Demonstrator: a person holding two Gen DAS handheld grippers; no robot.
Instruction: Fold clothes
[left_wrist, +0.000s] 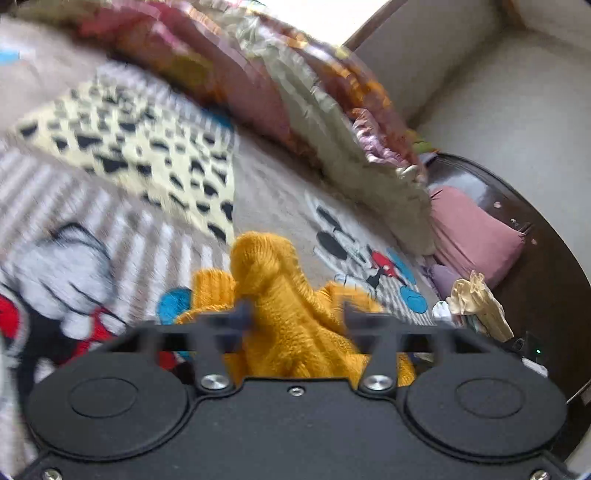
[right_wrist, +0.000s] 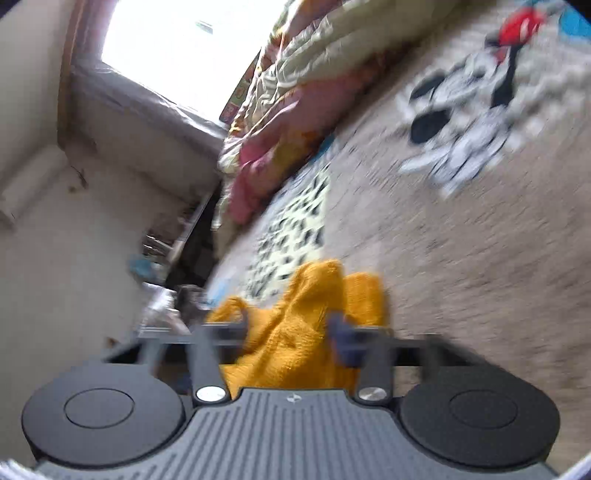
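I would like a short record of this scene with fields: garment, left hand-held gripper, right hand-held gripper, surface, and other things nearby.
garment: yellow knit garment, bunched up, not flat
left hand-held gripper: closed on a fold of the knit
right hand-held gripper: closed on the knit as well
surface: bedspread with cartoon mouse print
nearby: spotted yellow cloth; piled quilt; pink pillow
image quality: both views blurred

A home bedroom: a bed spread with a cartoon-mouse blanket (left_wrist: 347, 243), heaped quilts (left_wrist: 258, 85) along its far side, a pink pillow (left_wrist: 476, 232) against a dark wooden headboard (left_wrist: 535, 258), plain walls (left_wrist: 517, 92), and a bright window (right_wrist: 177, 51).
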